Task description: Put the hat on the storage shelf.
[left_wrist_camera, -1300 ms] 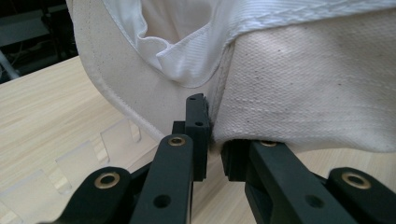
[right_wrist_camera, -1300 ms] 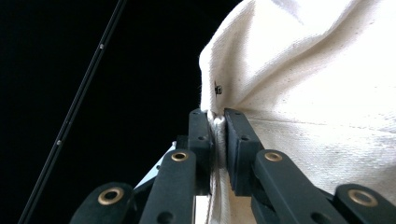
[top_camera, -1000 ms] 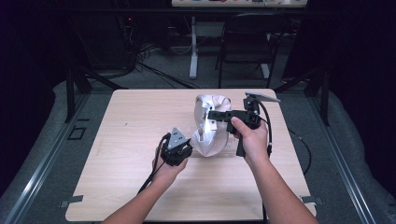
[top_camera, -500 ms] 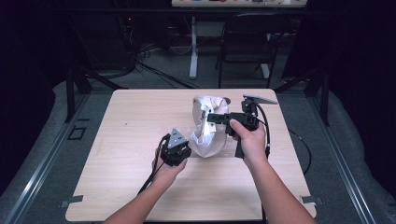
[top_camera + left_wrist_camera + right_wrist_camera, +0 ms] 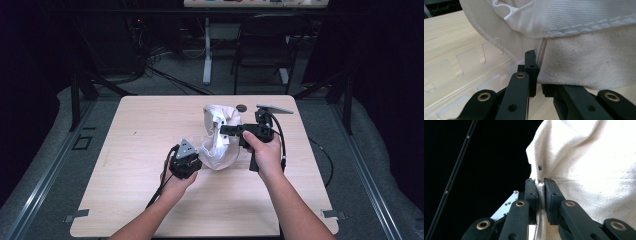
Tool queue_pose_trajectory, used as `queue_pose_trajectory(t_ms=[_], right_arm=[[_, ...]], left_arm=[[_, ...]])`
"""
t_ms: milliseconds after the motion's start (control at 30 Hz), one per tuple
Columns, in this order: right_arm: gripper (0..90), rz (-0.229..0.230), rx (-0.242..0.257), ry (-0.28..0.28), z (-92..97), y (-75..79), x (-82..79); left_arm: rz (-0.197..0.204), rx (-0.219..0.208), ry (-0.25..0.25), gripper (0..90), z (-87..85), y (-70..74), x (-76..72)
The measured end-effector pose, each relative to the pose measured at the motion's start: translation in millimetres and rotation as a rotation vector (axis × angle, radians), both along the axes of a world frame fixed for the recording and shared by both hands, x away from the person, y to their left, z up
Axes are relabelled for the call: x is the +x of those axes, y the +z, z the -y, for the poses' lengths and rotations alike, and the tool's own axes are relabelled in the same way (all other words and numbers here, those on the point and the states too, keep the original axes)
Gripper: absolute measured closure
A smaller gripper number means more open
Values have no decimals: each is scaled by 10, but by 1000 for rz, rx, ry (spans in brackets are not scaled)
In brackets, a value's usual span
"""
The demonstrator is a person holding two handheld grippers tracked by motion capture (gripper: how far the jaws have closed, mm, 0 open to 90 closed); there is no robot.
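A white cloth bag [image 5: 218,150] lies crumpled in the middle of the wooden table [image 5: 125,150], with its upper part pulled up. My left gripper [image 5: 199,154] is at the bag's lower left corner. In the left gripper view the left gripper [image 5: 537,71] is shut on the seamed edge of the bag [image 5: 586,62]. My right gripper [image 5: 223,131] reaches in from the right, above the table. In the right gripper view the right gripper [image 5: 540,191] is shut on a bunched fold of the bag [image 5: 594,170].
A small dark round thing [image 5: 241,107] lies on the table just behind the bag. A clear slotted plastic piece [image 5: 474,65] lies flat on the wood beside the bag's edge. Chairs and cables [image 5: 260,55] stand beyond the far edge.
My right gripper has shifted a little to the left and nearer, taking the bag's upper fold with it. The left hand has stayed where it was.
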State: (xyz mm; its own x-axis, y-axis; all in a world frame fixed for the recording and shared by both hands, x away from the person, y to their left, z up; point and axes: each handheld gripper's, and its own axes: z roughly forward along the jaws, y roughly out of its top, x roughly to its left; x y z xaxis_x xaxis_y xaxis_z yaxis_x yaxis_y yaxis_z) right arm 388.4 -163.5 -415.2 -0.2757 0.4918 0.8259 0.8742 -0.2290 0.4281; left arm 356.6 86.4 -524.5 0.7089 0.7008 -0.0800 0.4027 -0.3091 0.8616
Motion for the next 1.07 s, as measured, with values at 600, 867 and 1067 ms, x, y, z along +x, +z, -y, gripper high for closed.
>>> queue_pose_trajectory(t_ms=[600, 867, 1067], right_arm=[[822, 2, -30, -22, -7, -50, -6], [673, 80, -20, -54, 147, 29, -170], [562, 193, -67, -108, 362, 89, -378]], left_arm=[[13, 15, 18, 822, 35, -77, -34], [34, -9, 44, 529, -111, -71, -116], [32, -8, 47, 453, -270, -31, -229]])
